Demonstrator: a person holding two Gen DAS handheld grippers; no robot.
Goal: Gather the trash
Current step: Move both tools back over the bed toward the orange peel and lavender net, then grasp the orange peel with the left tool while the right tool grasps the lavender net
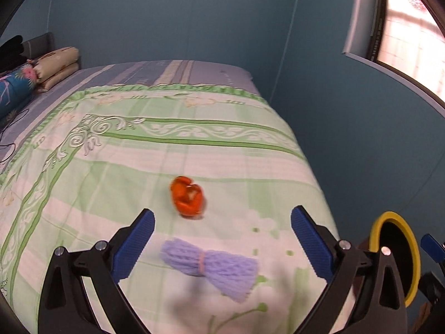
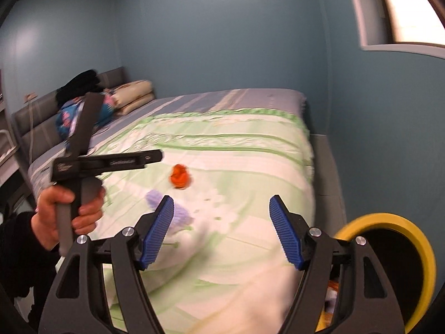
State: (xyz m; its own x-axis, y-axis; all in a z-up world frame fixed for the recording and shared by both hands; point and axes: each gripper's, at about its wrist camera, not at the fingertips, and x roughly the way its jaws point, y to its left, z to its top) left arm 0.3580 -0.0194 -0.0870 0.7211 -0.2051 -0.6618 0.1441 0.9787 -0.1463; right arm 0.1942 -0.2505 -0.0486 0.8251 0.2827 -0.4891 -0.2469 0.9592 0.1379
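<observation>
A crumpled orange scrap (image 1: 187, 196) (image 2: 180, 177) lies on the green floral bedspread (image 1: 139, 167). Nearer to me lies a lilac foam net bundle (image 1: 211, 267) (image 2: 180, 214), tied in the middle. My left gripper (image 1: 222, 217) hovers open over the bundle, with nothing between its blue pads. Further right, my right gripper (image 2: 221, 203) stands open above the bed's near end, empty as well. A yellow-rimmed black bin (image 1: 400, 250) (image 2: 389, 222) stands beside the bed at the right. In the right wrist view a hand (image 2: 64, 208) holds the left gripper's black body (image 2: 105, 164).
Folded bedding and pillows (image 1: 55, 64) (image 2: 133, 94) are piled at the headboard (image 2: 36, 128). Blue walls close in behind and to the right of the bed. A window (image 1: 411, 36) sits high at the right. A narrow floor strip (image 2: 325, 167) runs between bed and wall.
</observation>
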